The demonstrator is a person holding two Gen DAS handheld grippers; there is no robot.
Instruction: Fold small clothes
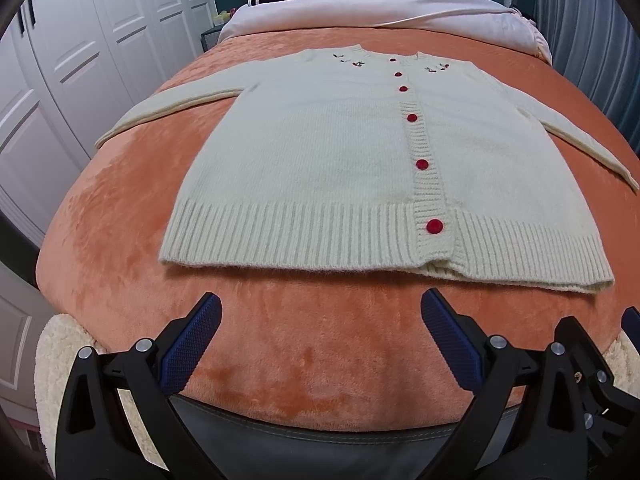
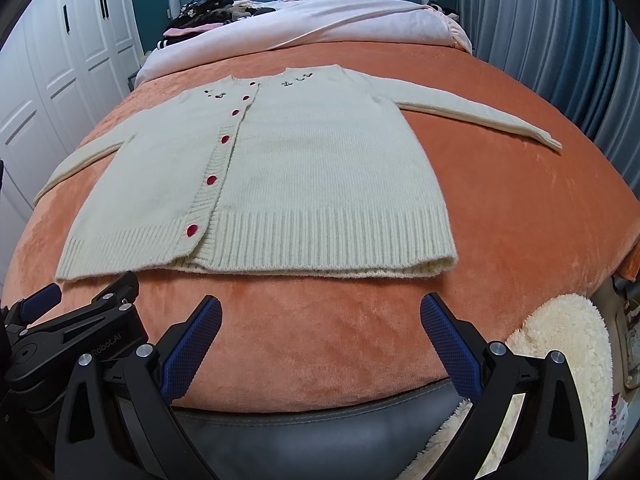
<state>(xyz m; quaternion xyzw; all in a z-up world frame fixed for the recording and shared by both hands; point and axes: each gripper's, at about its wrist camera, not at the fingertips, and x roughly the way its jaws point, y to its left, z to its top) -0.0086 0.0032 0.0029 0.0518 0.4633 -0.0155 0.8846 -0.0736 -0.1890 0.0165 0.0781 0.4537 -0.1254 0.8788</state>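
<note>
— While both grippers are held low at the near edge of the bed (image 1: pixel 120 280), how is the cardigan (image 1: pixel 320 160) laid out?

— It is spread flat on the orange blanket (image 2: pixel 520 220), buttoned with red buttons (image 1: pixel 434 226), sleeves stretched out to either side, ribbed hem (image 2: pixel 320 240) turned toward the cameras.

— And the left gripper (image 1: pixel 320 320)?

— Its blue-padded fingers (image 1: pixel 196 340) are held wide apart, nothing gripped, just short of the hem.

— The right gripper (image 2: pixel 320 320)?

— The same: fingers (image 2: pixel 448 344) parted, empty, the hem lying just beyond them. The left tool is seen beside it, at the lower left of the right view.

— Anything else?

— A pile of dark clothes (image 2: pixel 208 8) is seen far back by the headboard, on a pale quilt (image 2: pixel 320 24).
</note>
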